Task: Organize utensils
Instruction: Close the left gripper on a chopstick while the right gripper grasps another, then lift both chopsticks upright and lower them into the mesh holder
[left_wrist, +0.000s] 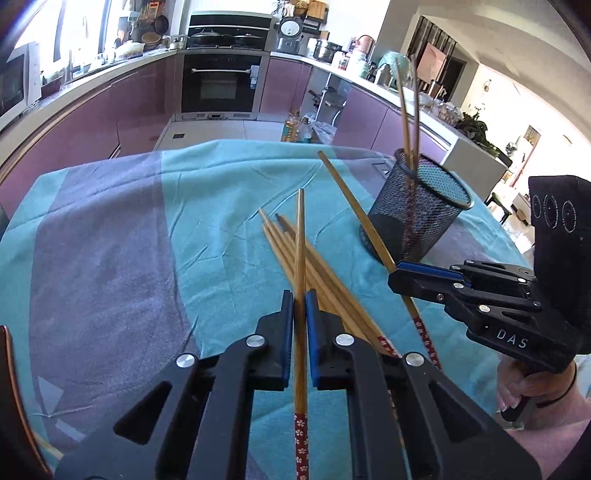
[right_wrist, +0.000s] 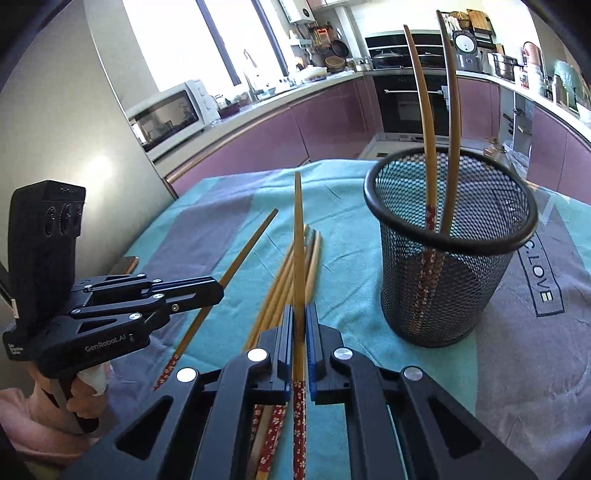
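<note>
My left gripper (left_wrist: 298, 301) is shut on one bamboo chopstick (left_wrist: 301, 229) with a red flowered handle. It holds the chopstick above a loose pile of chopsticks (left_wrist: 277, 240) on the cloth. My right gripper (right_wrist: 299, 314) is shut on a second chopstick (right_wrist: 298, 221), lifted over the same pile (right_wrist: 284, 280). Each gripper also shows from the side in the other view: the right gripper (left_wrist: 393, 275) and the left gripper (right_wrist: 218, 293). A black mesh cup (right_wrist: 461, 295) stands upright to the right of the pile, with two chopsticks (right_wrist: 424, 110) leaning in it.
A teal and grey cloth (left_wrist: 129, 240) covers the table, whose far edge drops toward the kitchen floor. Purple cabinets and an oven (left_wrist: 221, 81) stand beyond. A person's hand (left_wrist: 517, 387) grips the right tool's handle. A brown object (right_wrist: 125, 264) lies at the cloth's left edge.
</note>
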